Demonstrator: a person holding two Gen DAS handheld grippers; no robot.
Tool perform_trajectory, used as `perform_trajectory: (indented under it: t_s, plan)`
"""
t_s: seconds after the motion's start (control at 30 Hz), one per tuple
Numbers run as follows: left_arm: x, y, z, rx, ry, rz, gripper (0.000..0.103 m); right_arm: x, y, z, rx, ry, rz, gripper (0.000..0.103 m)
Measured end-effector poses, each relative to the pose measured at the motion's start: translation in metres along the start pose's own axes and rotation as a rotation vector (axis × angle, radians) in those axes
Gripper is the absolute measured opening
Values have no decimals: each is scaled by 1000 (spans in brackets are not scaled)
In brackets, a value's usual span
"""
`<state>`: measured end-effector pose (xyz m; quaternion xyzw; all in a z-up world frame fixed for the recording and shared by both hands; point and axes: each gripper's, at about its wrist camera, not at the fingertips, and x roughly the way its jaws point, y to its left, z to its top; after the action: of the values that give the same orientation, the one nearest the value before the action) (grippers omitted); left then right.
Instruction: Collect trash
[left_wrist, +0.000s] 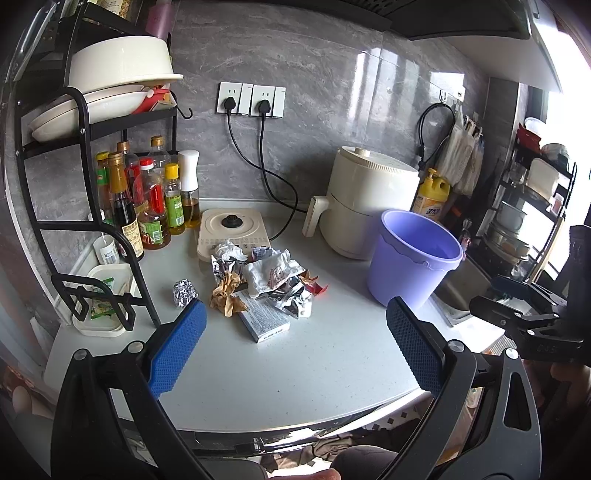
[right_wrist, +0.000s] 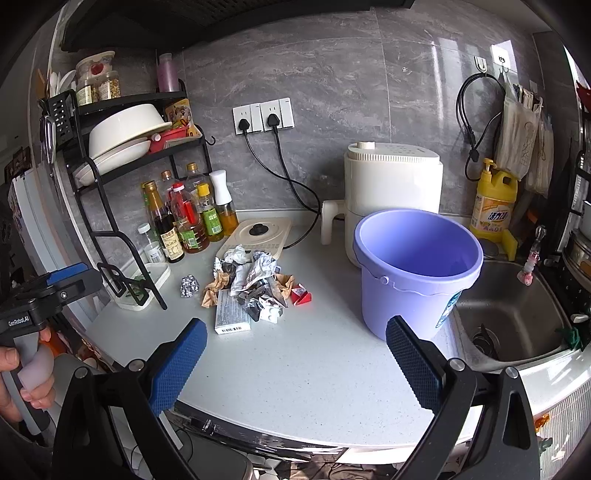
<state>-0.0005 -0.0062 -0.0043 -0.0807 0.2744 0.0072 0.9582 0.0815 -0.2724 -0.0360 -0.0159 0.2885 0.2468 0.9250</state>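
Kitchen counter (left_wrist: 332, 362), white, speckled. Trash pile (left_wrist: 264, 280) mid-counter: crumpled wrappers, brown paper wad (left_wrist: 225, 295), small flat box (left_wrist: 264, 319) at the near edge, red scrap (left_wrist: 317, 286) on the right side. Foil ball (left_wrist: 184, 292) just left of pile, apart from it. Purple bucket (left_wrist: 413, 258) upright to the right of pile, nothing visible inside, near the sink (right_wrist: 517, 314).

Left gripper (left_wrist: 295, 343) wide open, nothing between the blue pads (left_wrist: 177, 350). Hangs over the near part of counter, short of the pile; box lies ahead, btwn the two fingers' lines, nearer the left one. Foil ball just beyond left fingertip.

Right gripper (right_wrist: 295, 358) also spread wide, holding nothing. Pile ahead and to its left, box nearest; bucket right in front of its right finger.

Behind pile: cream hotplate (left_wrist: 232, 230), touching or nearly touching the wrappers, can't tell which. Sauce bottles (left_wrist: 147, 206) under black rack (left_wrist: 85, 184) at left. White air fryer (left_wrist: 365, 206) behind bucket. Yellow soap bottle (right_wrist: 493, 203) by the wall.
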Motion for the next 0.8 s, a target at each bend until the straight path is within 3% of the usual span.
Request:
perform_trajectory:
  t_s: [0.53,0.8]
  plan:
    - [39,24,-5,-84,43,29,96,67,2,9,-29,83,67,95]
    - [82,43,-2,-121,91,58,80,120,14,15,-68,145,140,92]
